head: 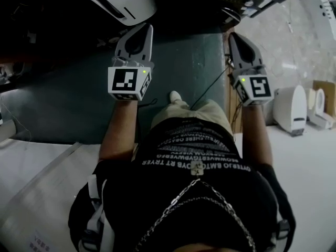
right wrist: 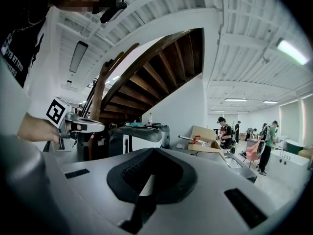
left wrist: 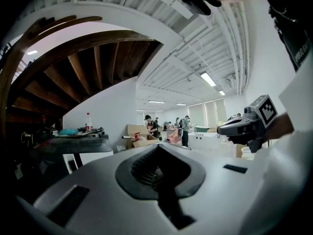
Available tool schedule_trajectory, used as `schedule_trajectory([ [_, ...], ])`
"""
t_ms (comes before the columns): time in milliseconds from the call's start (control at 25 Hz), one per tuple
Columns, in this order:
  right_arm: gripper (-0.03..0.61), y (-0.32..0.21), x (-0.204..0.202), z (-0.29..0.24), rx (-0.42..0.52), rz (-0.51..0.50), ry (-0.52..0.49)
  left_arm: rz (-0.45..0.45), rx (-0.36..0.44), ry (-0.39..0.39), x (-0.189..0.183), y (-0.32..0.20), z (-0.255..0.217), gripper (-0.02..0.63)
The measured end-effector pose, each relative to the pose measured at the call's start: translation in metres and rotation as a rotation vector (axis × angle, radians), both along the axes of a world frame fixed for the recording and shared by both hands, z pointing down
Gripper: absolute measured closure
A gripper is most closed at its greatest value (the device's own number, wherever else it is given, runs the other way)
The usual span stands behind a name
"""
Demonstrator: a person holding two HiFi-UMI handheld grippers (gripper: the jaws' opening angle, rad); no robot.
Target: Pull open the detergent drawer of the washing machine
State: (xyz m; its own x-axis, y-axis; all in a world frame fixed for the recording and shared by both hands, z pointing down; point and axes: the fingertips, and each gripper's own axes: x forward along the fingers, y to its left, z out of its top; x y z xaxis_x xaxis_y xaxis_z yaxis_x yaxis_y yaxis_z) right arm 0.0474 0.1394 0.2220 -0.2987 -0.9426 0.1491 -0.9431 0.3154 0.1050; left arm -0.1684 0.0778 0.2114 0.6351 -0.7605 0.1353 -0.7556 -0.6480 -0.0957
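Note:
A white appliance with a dark band (head: pixel 119 2) shows at the top edge of the head view; no drawer can be made out on it. My left gripper (head: pixel 148 27) is held out level in front of me, its jaws shut and nothing between them. My right gripper (head: pixel 232 35) is held out beside it, also shut and empty. Both are short of the appliance and touch nothing. In the left gripper view the closed jaws (left wrist: pixel 159 149) point into the hall, with the right gripper (left wrist: pixel 243 126) off to the side. In the right gripper view the left gripper (right wrist: pixel 80 126) appears at the left.
I stand on a dark green floor (head: pixel 68 104) with a thin cable (head: pixel 210 88) across it. White toilets (head: pixel 292 108) stand at the right. A wooden staircase (left wrist: pixel 88 58) rises overhead. A dark table with a bottle (left wrist: pixel 88 120), cardboard boxes (right wrist: pixel 203 135) and people (left wrist: pixel 185 129) lie ahead.

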Motion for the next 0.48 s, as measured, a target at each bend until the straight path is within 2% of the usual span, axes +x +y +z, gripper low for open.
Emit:
schedule_trajectory([
  [240, 0.592, -0.01, -0.006, -0.01, -0.001, 0.02, -0.018, 0.013, -0.002, 0.028, 0.004, -0.015, -0.008, 0.611],
  [480, 0.592, -0.015, -0.004, -0.008, -0.039, -0.011, -0.034, 0.005, 0.003, 0.025, 0.014, -0.024, -0.015, 0.611],
])
